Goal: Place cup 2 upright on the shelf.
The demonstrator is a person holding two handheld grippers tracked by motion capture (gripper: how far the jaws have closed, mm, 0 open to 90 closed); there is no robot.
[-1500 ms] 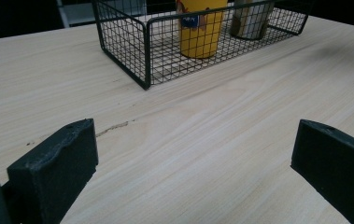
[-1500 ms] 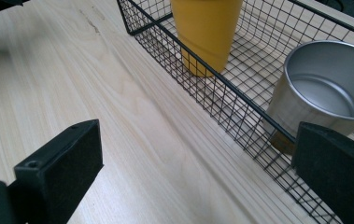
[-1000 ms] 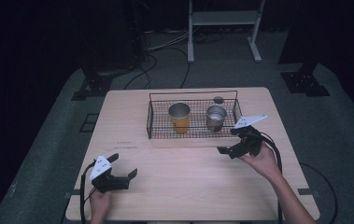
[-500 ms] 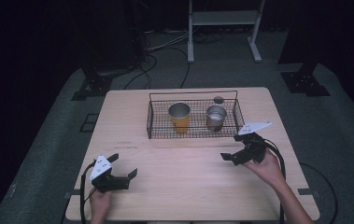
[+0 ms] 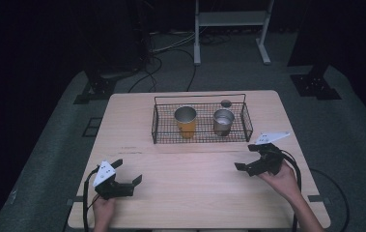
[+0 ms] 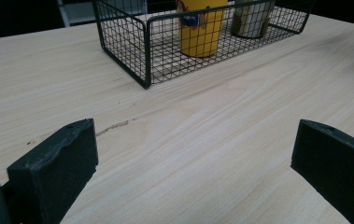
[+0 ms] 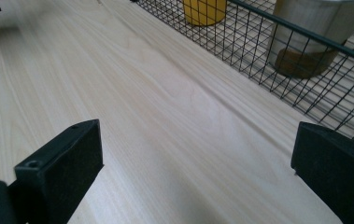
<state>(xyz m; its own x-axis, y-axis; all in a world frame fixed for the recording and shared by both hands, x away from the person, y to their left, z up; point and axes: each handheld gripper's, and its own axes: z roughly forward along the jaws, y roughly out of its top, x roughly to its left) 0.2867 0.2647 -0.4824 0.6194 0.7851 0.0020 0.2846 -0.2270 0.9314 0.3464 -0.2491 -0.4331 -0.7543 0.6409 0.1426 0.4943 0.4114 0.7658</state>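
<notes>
Grippers first: you are holding the left gripper (image 5: pixel 126 175) and right gripper (image 5: pixel 249 157) low over the near table (image 5: pixel 190 193), both with jaws spread wide, gripping nothing. Farther back, the wire basket (image 5: pixel 154 126) is sitting, carrying a yellow cup (image 5: pixel 186 121) beside a metal cup (image 5: pixel 223 122).

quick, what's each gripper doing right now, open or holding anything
Left gripper: open, holding nothing, over bare table.
Right gripper: open, holding nothing, just in front of the wire basket.
</notes>
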